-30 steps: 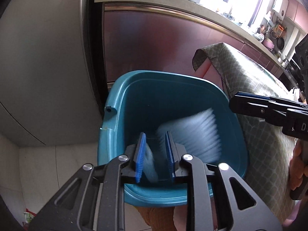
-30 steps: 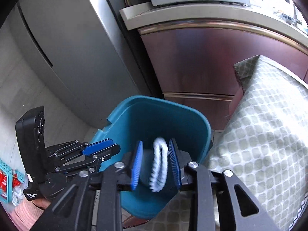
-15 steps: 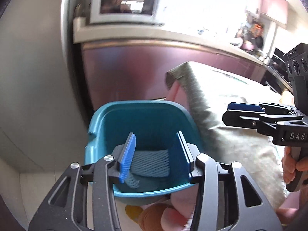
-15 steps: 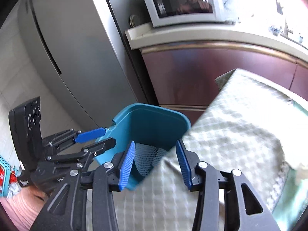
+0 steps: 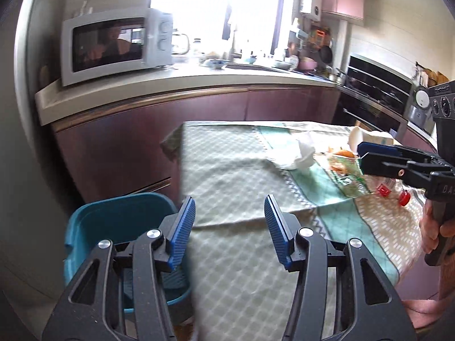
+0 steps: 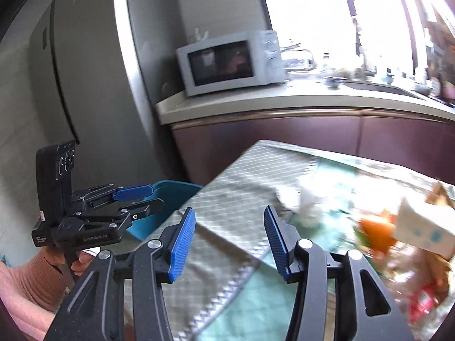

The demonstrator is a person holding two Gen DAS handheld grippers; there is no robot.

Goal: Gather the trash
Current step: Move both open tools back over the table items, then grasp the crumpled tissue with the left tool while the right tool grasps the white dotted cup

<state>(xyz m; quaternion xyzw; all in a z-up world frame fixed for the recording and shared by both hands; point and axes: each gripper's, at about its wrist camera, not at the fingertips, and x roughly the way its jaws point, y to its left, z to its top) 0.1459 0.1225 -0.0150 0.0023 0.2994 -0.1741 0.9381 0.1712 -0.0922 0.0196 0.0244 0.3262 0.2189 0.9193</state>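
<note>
With both the left gripper [image 5: 229, 228] and right gripper [image 6: 229, 241] wide and empty, I risk snagging the tablecloth [image 5: 227, 170] while grabbing the tissue [image 5: 303, 156] at center right.

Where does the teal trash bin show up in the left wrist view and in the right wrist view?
Left wrist view: the teal trash bin sits at lower left, behind the left gripper, beside the table edge.
Right wrist view: only its rim shows at left of centre, past the corner of the tablecloth.
Shared landmark: the white microwave on the counter.
</note>
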